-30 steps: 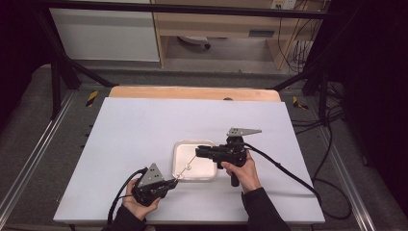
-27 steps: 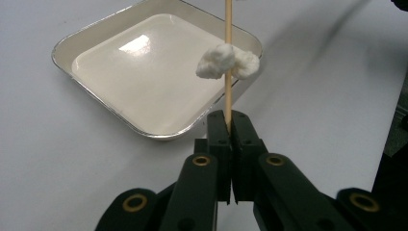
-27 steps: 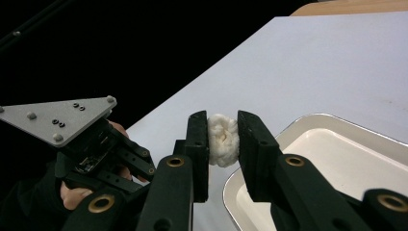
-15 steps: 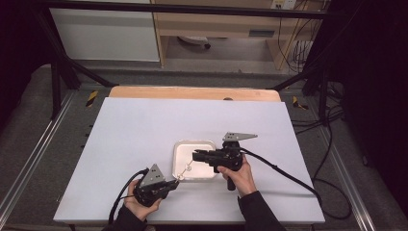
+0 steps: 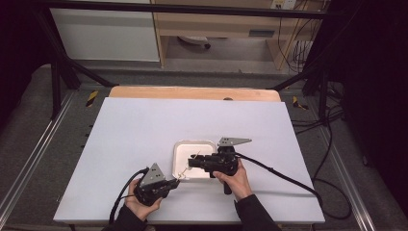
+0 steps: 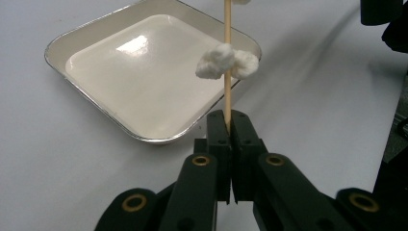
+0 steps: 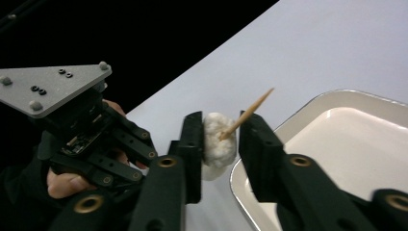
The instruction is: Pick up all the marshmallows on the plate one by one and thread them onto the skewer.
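Gripping thin wooden skewer (image 6: 227,72) — left tool (image 6: 230,126) clenched; fluffy white lump (image 7: 217,139) threaded on, right tool (image 7: 220,140) loosened around it.

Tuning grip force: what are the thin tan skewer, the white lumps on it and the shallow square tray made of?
Thin tan skewer: matt, probably wood or bamboo. White lumps: fluffy, likely cotton or marshmallow. Shallow square tray: glossy cream inside, silvery rim, probably enamelled metal.
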`<state>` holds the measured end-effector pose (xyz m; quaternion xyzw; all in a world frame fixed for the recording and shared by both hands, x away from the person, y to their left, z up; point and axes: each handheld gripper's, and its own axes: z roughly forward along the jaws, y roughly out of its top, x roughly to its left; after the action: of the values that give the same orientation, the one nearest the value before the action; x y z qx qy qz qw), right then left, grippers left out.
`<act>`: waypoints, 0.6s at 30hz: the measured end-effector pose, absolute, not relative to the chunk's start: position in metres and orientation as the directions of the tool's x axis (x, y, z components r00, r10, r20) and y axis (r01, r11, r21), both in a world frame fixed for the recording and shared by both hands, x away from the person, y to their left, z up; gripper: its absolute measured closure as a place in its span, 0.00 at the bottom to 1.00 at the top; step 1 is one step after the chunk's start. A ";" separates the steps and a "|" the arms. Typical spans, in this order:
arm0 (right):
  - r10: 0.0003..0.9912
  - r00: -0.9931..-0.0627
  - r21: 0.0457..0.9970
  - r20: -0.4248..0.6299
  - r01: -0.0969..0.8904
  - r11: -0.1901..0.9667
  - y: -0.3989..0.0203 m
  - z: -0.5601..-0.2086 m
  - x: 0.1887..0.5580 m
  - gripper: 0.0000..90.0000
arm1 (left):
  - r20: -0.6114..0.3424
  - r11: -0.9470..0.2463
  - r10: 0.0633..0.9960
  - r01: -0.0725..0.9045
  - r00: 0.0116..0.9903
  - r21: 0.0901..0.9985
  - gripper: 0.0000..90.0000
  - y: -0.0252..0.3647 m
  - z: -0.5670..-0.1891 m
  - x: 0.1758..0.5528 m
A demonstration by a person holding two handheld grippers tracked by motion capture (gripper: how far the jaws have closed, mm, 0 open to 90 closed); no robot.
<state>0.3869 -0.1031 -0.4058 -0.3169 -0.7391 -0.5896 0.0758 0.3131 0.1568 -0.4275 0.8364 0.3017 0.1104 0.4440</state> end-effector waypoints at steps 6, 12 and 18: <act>0.439 -0.792 0.845 0.425 0.520 0.120 -0.107 -0.402 0.386 0.51 | -0.079 -0.423 0.612 0.410 0.787 0.808 0.98 0.157 -0.428 0.314; 0.486 -0.792 0.864 0.369 0.485 0.135 -0.112 -0.396 0.384 0.34 | -0.093 -0.409 0.626 0.428 0.774 0.806 0.98 0.163 -0.429 0.317; 0.546 -0.775 0.869 0.318 0.468 0.160 -0.123 -0.398 0.384 0.18 | -0.091 -0.411 0.630 0.430 0.771 0.804 0.98 0.163 -0.429 0.318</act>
<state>0.3838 -0.1228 -0.3980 -0.3334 -0.7607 -0.5559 -0.0350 0.3177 0.1633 -0.4286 0.8323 0.3184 0.1136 0.4394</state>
